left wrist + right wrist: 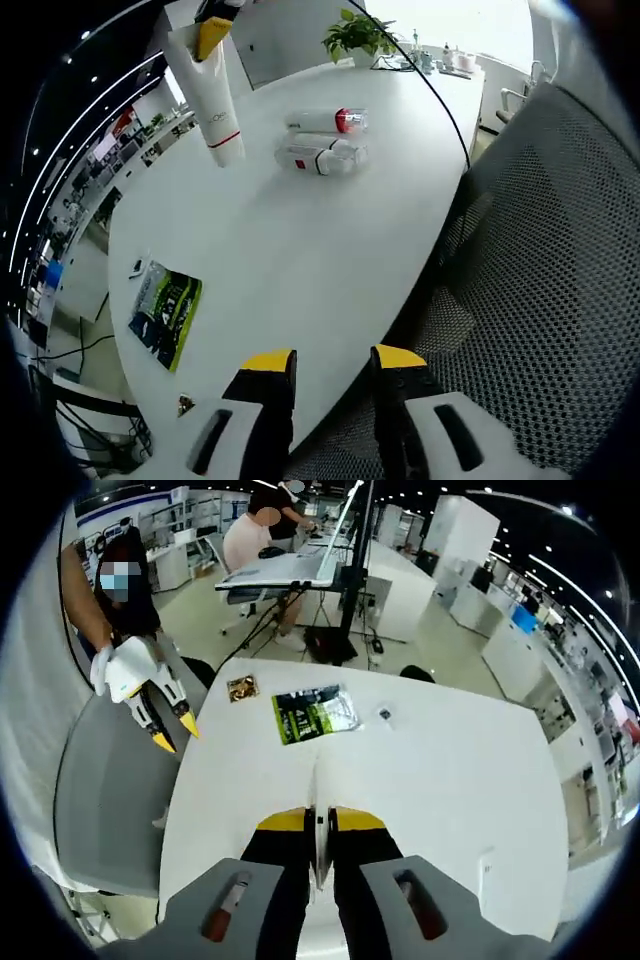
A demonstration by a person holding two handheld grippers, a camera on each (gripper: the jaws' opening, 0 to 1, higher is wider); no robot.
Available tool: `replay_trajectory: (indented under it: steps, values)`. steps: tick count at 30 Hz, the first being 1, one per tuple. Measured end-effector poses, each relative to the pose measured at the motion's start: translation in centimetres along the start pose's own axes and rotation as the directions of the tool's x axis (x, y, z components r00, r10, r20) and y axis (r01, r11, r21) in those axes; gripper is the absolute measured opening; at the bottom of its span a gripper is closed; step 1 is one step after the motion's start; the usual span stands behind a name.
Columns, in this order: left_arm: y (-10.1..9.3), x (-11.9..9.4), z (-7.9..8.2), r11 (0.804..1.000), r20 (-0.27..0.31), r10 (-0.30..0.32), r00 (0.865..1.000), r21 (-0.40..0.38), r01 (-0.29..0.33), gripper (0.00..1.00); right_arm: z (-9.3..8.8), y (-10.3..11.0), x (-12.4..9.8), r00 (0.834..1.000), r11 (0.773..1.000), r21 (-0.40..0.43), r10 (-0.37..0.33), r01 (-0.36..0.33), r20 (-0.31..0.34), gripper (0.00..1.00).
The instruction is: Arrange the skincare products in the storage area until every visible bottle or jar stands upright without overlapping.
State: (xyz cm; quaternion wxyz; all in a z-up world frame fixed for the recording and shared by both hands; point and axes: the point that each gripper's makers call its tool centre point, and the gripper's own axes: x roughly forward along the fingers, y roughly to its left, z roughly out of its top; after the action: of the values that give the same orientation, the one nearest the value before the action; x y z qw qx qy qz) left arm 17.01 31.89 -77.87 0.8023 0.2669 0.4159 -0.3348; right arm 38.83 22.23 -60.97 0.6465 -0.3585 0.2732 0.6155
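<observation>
A white tube [216,105] with a red line hangs by its flat end from my right gripper [213,30], over the far left part of the white table [280,260]. In the right gripper view the jaws are shut on the tube's thin white edge [320,845]. Two clear bottles with red parts, one [330,122] behind the other [322,157], lie on their sides mid-table. My left gripper [335,360] stands open over the table's near edge, holding nothing. From the right gripper view it [177,737] is at the left, in a gloved hand.
A green packet [165,310] [315,713] lies flat near one table edge, with a small gold item [241,688] beside it. A potted plant [358,35] and small items stand at the far end. A grey mesh chair [540,270] sits against the table.
</observation>
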Motion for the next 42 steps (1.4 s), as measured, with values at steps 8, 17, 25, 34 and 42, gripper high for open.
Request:
replay_trajectory:
  steps: [8,17,25,34,42]
  values:
    - [0.0,0.1,-0.4,1.0,-0.011,-0.004,1.0,-0.007,0.004,0.28,-1.0,-2.8,0.9,1.0,0.998,0.056,-0.013,0.012,0.012,0.05]
    - [0.1,0.2,-0.8,1.0,-0.026,-0.007,1.0,-0.012,0.007,0.27,-2.4,-5.1,1.5,1.0,0.995,0.099,-0.026,0.024,0.014,0.05]
    - [0.1,0.1,-0.9,1.0,-0.027,-0.007,1.0,-0.011,0.007,0.26,-4.3,-7.2,1.8,1.0,0.989,0.144,-0.025,0.023,0.011,0.05]
    - [0.0,0.1,-1.2,1.0,-0.038,-0.012,0.999,-0.01,0.012,0.26,-6.4,-8.8,1.6,0.998,0.99,0.142,0.002,0.007,-0.064,0.05]
    - [0.1,0.2,-1.4,1.0,-0.048,-0.011,0.999,-0.01,0.01,0.26,-7.9,-9.4,1.5,0.993,0.992,0.125,0.022,-0.007,-0.118,0.05]
